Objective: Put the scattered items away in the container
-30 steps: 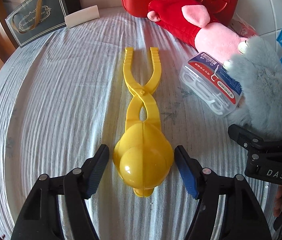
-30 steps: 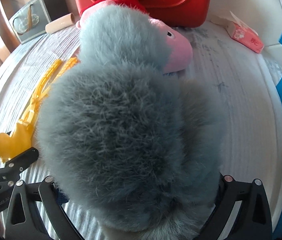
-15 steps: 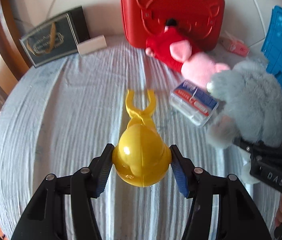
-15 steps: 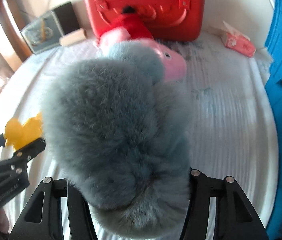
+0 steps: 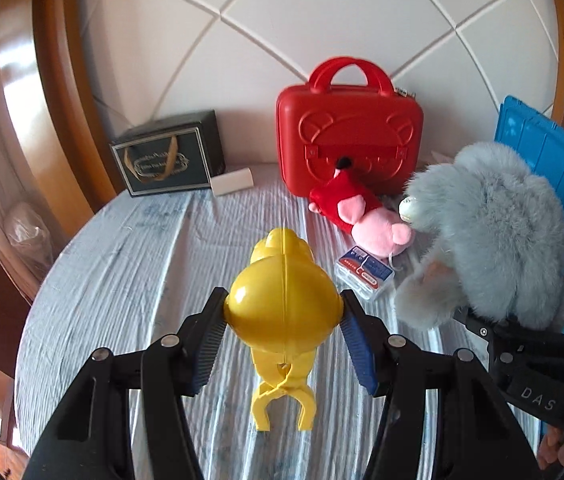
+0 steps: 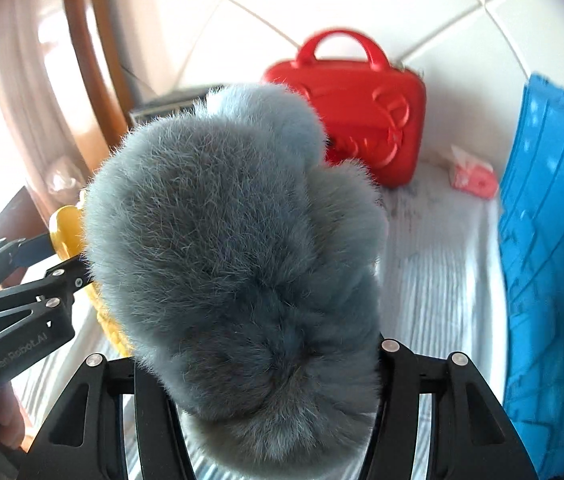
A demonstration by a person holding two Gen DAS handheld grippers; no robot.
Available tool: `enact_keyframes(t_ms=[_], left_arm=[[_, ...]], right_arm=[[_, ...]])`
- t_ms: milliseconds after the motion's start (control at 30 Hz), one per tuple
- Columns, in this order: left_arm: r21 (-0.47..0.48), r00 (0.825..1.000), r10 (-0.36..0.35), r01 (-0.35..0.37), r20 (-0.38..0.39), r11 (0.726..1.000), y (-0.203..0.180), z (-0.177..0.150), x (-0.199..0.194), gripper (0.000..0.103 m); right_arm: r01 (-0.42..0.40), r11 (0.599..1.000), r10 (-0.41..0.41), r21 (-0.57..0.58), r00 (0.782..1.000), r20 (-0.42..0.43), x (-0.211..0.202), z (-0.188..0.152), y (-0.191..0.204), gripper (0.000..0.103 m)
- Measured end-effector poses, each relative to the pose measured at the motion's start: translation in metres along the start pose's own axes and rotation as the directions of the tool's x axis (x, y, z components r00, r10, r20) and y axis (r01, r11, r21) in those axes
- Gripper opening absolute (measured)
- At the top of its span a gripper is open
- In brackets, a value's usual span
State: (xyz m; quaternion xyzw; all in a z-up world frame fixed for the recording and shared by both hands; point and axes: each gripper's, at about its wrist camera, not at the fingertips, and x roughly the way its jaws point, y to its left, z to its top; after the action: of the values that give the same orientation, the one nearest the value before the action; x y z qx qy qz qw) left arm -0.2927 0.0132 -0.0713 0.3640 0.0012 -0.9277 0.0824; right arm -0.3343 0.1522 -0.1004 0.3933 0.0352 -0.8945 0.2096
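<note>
My left gripper (image 5: 284, 320) is shut on the round head of a yellow duck-shaped snowball tong (image 5: 282, 304), held above the bed with its handles hanging down. My right gripper (image 6: 257, 364) is shut on a fluffy grey plush toy (image 6: 233, 240), also lifted; the toy shows at the right of the left wrist view (image 5: 494, 232). The blue crate (image 6: 554, 240) stands at the right edge. A pink and red plush pig (image 5: 362, 212) and a clear plastic box (image 5: 366, 276) lie on the bed.
A red toy suitcase (image 5: 350, 132) stands against the white padded headboard. A dark gift bag (image 5: 165, 156) and a small white box (image 5: 231, 181) sit at the back left. A pink tissue pack (image 6: 474, 174) lies near the crate. The bedspread (image 5: 129, 264) is grey-striped.
Both grippers closed on their objects and rose. The yellow tong left the bed and now hangs from my left gripper. The grey plush was lifted up.
</note>
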Motion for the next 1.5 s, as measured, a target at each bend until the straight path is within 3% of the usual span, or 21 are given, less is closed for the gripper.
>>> enact_keyframes(t_ms=[167, 367, 600, 800, 967, 1233, 1367, 1433, 1500], left_arm=[[-0.011, 0.999, 0.018, -0.018, 0.040, 1.000, -0.002, 0.000, -0.032, 0.055], [0.006, 0.996, -0.029, 0.029, 0.085, 1.000, -0.003, 0.003, -0.058, 0.055], [0.062, 0.986, -0.108, 0.101, 0.130, 0.993, -0.013, 0.017, -0.078, 0.055], [0.128, 0.969, -0.163, 0.141, 0.184, 0.982, -0.050, 0.049, -0.108, 0.055], [0.188, 0.937, -0.198, 0.148, 0.287, 0.971, -0.104, 0.087, -0.154, 0.055], [0.245, 0.849, -0.289, 0.196, 0.443, 0.950, -0.245, 0.136, -0.240, 0.055], [0.230, 0.833, -0.325, 0.245, 0.447, 0.942, -0.317, 0.147, -0.256, 0.055], [0.233, 0.847, -0.337, 0.259, 0.410, 0.937, -0.352, 0.146, -0.250, 0.055], [0.245, 0.874, -0.340, 0.266, 0.348, 0.932, -0.386, 0.139, -0.237, 0.055]], right_arm=[[-0.008, 1.000, 0.009, -0.031, 0.999, 0.030, -0.029, 0.006, 0.010, 0.056], [0.035, 0.998, -0.032, -0.045, 0.997, 0.067, -0.062, 0.007, 0.017, 0.056], [0.141, 0.990, -0.139, -0.004, 0.985, 0.099, -0.111, 0.017, 0.025, 0.055], [0.257, 0.966, -0.258, 0.028, 0.956, 0.138, -0.167, 0.038, 0.015, 0.055], [0.342, 0.933, -0.357, 0.108, 0.917, 0.176, -0.228, 0.050, -0.029, 0.055], [0.466, 0.858, -0.505, 0.217, 0.844, 0.183, -0.322, 0.032, -0.140, 0.056], [0.511, 0.829, -0.549, 0.229, 0.822, 0.153, -0.356, 0.007, -0.208, 0.056], [0.524, 0.823, -0.558, 0.220, 0.820, 0.131, -0.362, -0.004, -0.235, 0.055], [0.530, 0.822, -0.556, 0.207, 0.826, 0.095, -0.355, -0.014, -0.271, 0.055]])
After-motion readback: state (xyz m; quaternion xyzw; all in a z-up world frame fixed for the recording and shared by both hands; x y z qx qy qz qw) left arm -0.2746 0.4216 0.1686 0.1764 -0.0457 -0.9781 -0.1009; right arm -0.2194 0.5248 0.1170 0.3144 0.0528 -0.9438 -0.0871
